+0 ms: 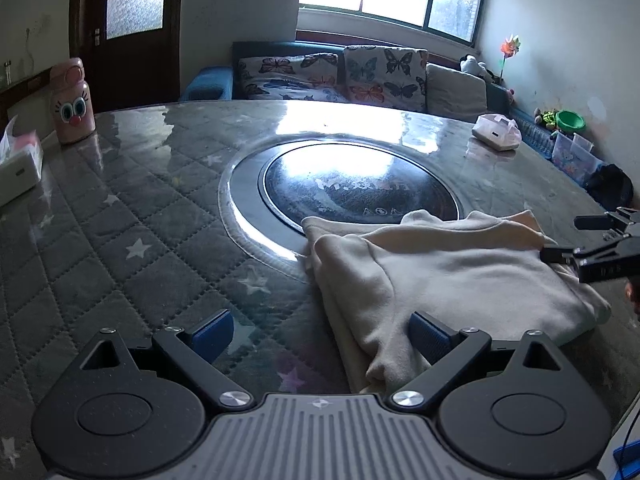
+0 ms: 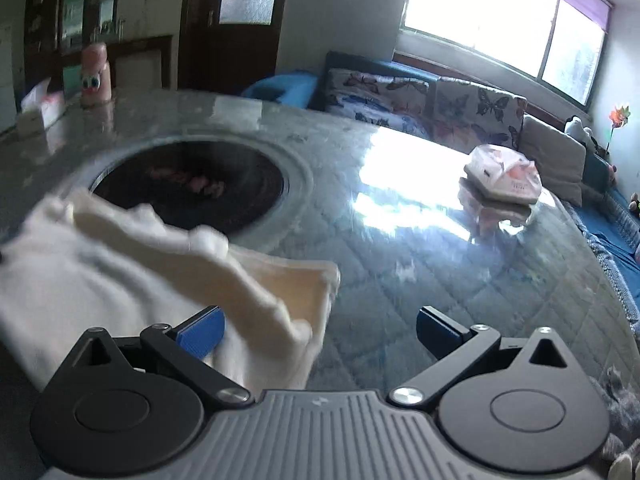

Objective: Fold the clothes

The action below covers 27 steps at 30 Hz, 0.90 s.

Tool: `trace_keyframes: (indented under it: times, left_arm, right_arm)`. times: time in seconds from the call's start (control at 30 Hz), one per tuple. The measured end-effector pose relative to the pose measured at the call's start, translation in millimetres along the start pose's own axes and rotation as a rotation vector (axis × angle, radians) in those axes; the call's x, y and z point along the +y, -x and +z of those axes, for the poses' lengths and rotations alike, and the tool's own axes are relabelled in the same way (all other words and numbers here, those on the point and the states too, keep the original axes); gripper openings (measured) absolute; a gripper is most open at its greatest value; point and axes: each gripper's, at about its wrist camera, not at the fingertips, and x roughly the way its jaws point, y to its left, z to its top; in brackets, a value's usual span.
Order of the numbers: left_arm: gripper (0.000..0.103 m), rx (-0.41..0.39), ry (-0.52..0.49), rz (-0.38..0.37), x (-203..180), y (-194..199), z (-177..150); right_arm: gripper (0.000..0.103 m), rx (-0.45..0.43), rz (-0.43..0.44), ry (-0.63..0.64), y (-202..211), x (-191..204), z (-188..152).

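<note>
A cream garment [image 1: 448, 276] lies folded in layers on the glass-topped table [image 1: 140, 208], next to the round dark hob [image 1: 360, 188]. My left gripper [image 1: 320, 338] is open and empty over the garment's near left corner, with its right finger [image 1: 430, 336] above the cloth. My right gripper [image 2: 320, 332] is open and empty at the garment's right edge [image 2: 168, 272]; the cloth lies under its left finger [image 2: 202, 334]. The right gripper also shows at the right edge of the left wrist view [image 1: 560, 240], beside the cloth.
A pink cartoon bottle [image 1: 74, 102] and a tissue box [image 1: 18, 166] stand at the table's far left. A pink-white packet [image 1: 498, 132] lies at the far right. A sofa with butterfly cushions [image 1: 340, 76] runs behind the table under the window.
</note>
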Motion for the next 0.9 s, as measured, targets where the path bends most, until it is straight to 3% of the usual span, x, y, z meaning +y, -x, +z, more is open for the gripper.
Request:
trace_keyframes:
  times: [0.2,0.53,0.9]
  left_arm:
    - [0.097,0.009,0.009,-0.007,0.3,-7.4,2.7]
    - [0.097,0.022,0.020,-0.016,1.5,-12.7,4.2]
    - [0.103,0.025,0.044,0.007,2.7,-10.8,9.7]
  right_arm:
    - [0.103,-0.014,0.074,0.038,-17.1,20.8,22.8]
    - [0.103,0.035,0.066,0.063,-51.7,39.8,41.9]
    - [0.103,-0.075,0.198,0.224,16.1,67.9,29.9]
